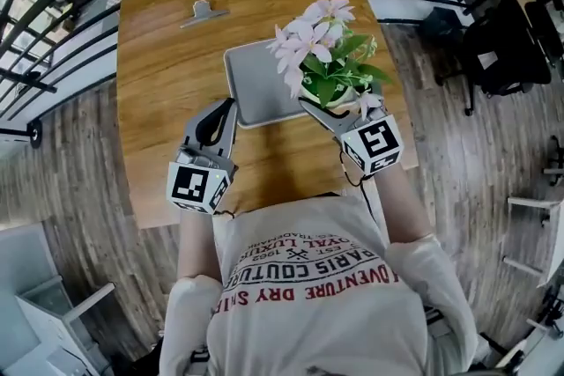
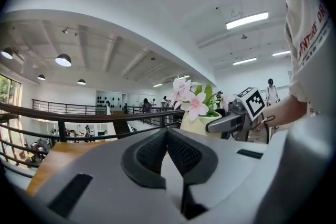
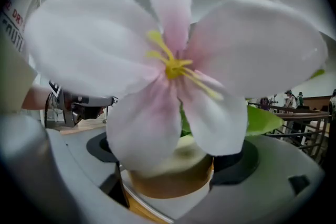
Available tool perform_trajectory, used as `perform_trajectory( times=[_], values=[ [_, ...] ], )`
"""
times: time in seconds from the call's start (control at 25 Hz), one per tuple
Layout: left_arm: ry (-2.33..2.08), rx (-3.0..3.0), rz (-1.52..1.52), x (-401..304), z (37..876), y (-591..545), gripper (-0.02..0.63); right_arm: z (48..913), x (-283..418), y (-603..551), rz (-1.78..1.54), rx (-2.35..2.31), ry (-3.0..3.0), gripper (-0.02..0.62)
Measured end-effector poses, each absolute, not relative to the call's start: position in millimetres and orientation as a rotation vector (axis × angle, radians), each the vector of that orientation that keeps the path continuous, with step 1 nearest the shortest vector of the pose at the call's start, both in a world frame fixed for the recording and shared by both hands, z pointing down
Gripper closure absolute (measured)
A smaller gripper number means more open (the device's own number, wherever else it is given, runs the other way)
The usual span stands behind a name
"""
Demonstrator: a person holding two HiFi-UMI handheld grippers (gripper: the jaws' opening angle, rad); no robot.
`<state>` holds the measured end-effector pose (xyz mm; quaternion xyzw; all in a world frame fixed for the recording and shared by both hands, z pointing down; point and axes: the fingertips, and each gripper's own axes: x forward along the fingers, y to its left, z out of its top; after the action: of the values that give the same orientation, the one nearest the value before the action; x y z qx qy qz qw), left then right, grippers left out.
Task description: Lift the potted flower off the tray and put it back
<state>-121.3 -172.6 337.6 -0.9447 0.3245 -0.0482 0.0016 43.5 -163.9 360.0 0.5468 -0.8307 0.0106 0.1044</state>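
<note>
A potted flower [image 1: 328,57] with pink blooms and green leaves in a cream pot stands over the right edge of the grey tray [image 1: 260,84]. My right gripper [image 1: 339,103] is shut on the pot [image 3: 173,173], one jaw on each side. A big pink bloom [image 3: 173,71] fills the right gripper view. I cannot tell whether the pot rests on the tray or hangs just above it. My left gripper [image 1: 224,108] is shut on nothing at the tray's front left corner. Its pads [image 2: 152,152] meet, and beyond them I see the flower [image 2: 194,102].
The tray lies on a wooden table [image 1: 167,57]. A metal clip [image 1: 204,11] lies at the table's far side. Black railings [image 1: 62,57] curve round the table, over a wood-plank floor. The person's torso is close to the table's near edge.
</note>
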Motion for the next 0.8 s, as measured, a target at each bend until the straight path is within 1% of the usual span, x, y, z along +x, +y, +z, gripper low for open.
perform_trajectory(
  times=[0.36,0.8],
  values=[
    [0.959,-2.931,-0.129,-136.5,313.7,-172.2,0.592,328.4,36.4,-146.8,-0.022,1.739,-2.394,0.103],
    [0.972,-2.918,-0.144,-130.1,312.9,-172.6,0.592,329.8,37.3,-152.3,-0.047,1.706,-2.415,0.103]
  ],
)
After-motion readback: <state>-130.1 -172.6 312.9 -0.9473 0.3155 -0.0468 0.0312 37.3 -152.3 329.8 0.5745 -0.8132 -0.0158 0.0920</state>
